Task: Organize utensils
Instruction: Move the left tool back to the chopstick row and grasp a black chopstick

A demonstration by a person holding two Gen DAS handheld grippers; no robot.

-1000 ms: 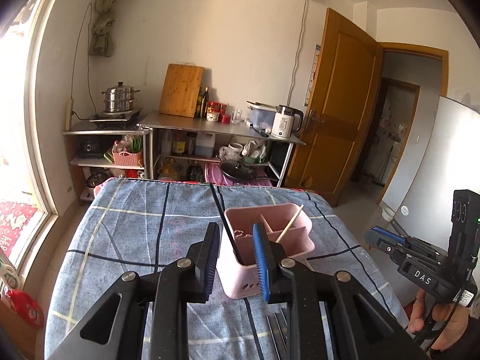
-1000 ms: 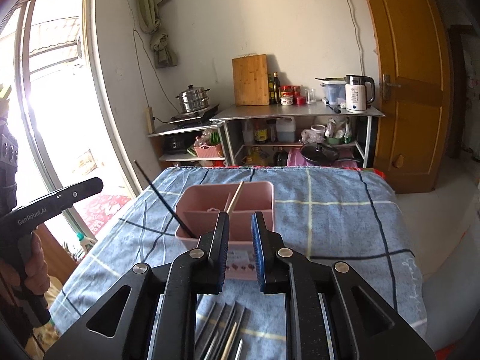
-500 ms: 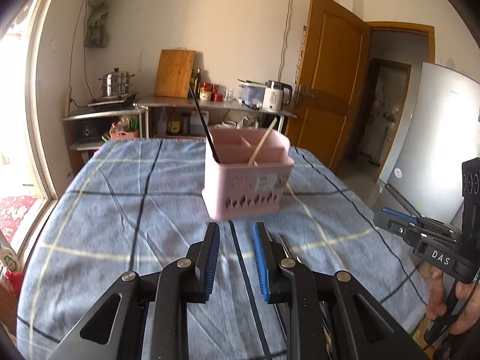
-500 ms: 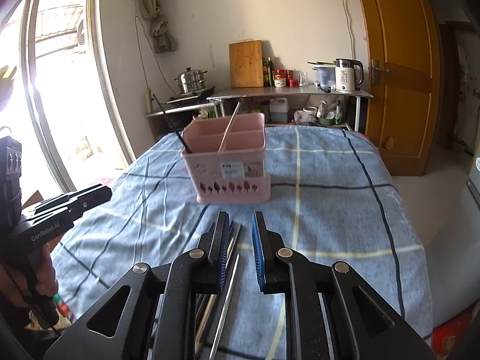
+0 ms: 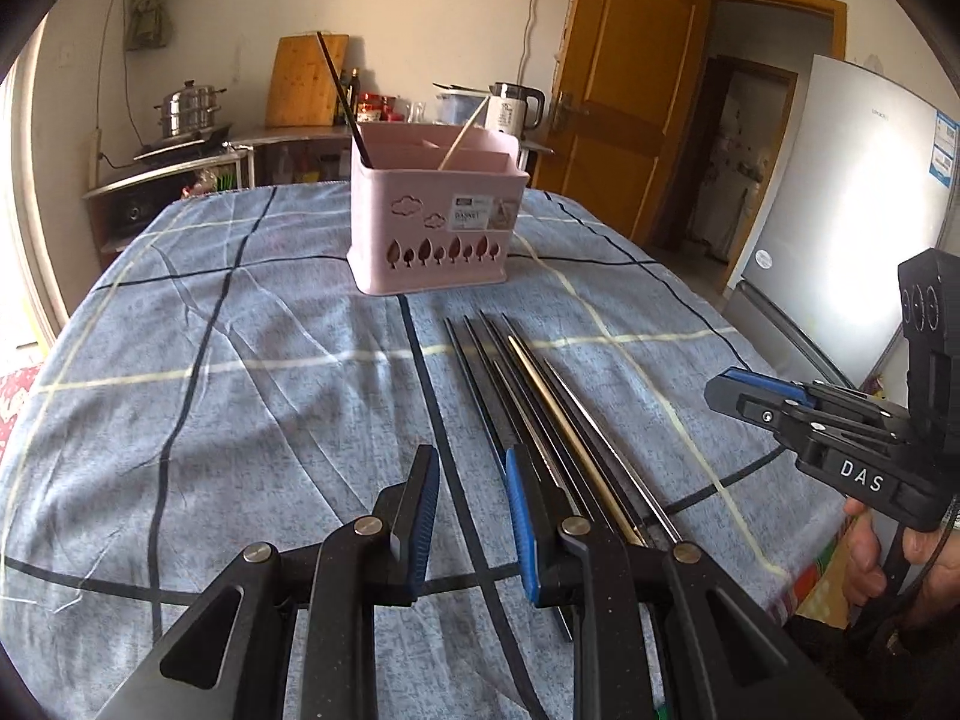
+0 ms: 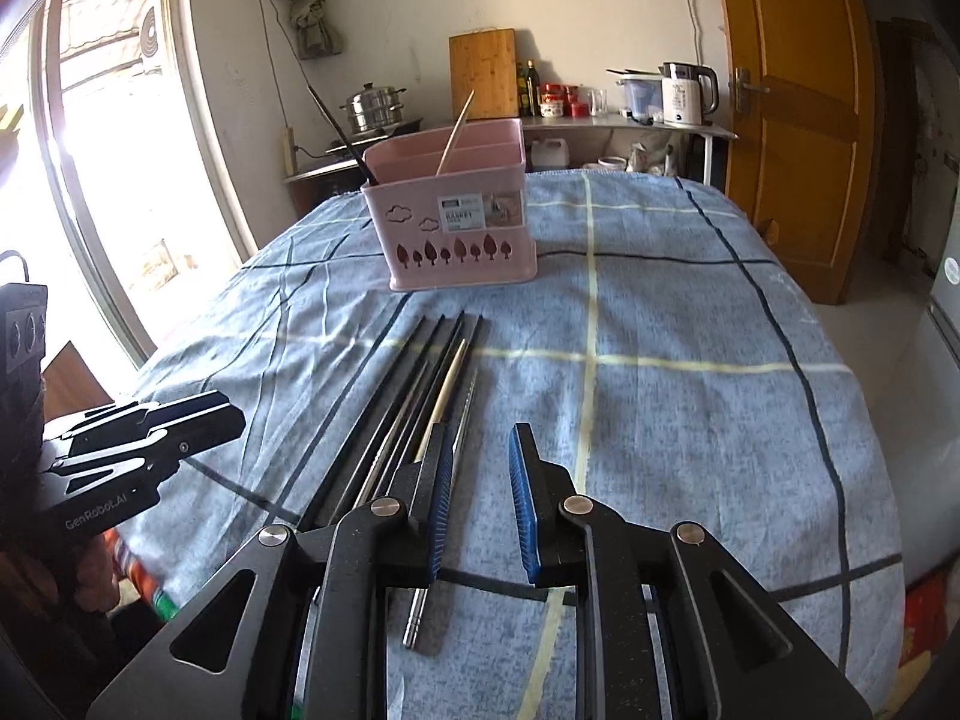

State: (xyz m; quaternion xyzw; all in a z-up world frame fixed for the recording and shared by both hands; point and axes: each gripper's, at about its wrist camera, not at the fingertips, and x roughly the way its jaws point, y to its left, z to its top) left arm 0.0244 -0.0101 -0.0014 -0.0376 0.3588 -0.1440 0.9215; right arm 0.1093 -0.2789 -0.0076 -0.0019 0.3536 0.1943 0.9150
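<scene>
A pink utensil basket stands on the blue checked cloth, with a black chopstick and a wooden chopstick leaning in it. Several loose chopsticks, black, steel and one wooden, lie side by side in front of it. My left gripper hovers low just left of the bundle, open, with only cloth between its fingers. My right gripper is over the bundle's right edge and its jaws are opening. A steel chopstick lies on the cloth beside the left pad, unpressed.
Each gripper shows in the other's view: the right gripper at the right side, the left gripper at the left. A fridge stands to the right of the table. A steel shelf with a kettle is behind it, a bright window on the left.
Both grippers have come down and drawn back from the basket to the loose chopsticks near the table's front. The right gripper's jaws stand slightly wider.
</scene>
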